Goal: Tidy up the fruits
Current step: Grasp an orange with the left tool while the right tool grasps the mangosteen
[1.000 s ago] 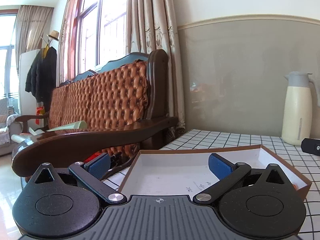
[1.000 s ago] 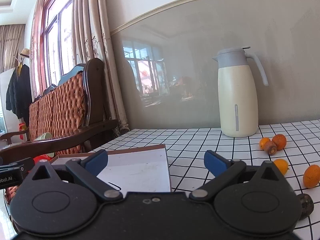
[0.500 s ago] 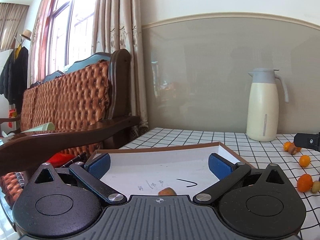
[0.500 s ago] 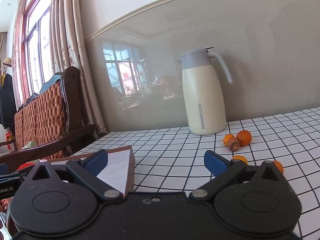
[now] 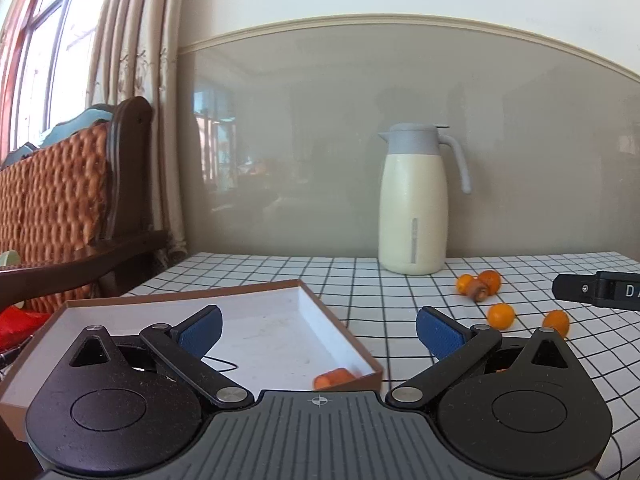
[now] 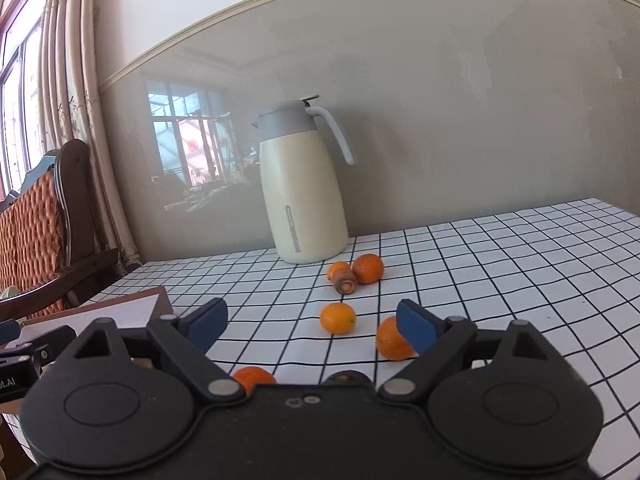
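Several small oranges lie loose on the checked tablecloth: one in the middle, one by my right fingertip, one near the housing, and a pair with a brown fruit by the jug. A brown box with a white floor sits at the left and holds one orange fruit in its near corner. My left gripper is open and empty above the box's right edge. My right gripper is open and empty, low over the oranges.
A cream thermos jug stands at the back against the grey wall. A wooden sofa with orange cushions is beyond the table's left edge. The right gripper's housing shows at the right in the left wrist view.
Both grippers have swung to the right. The box has slid left in both views and the loose oranges have come into view. Both stay open.
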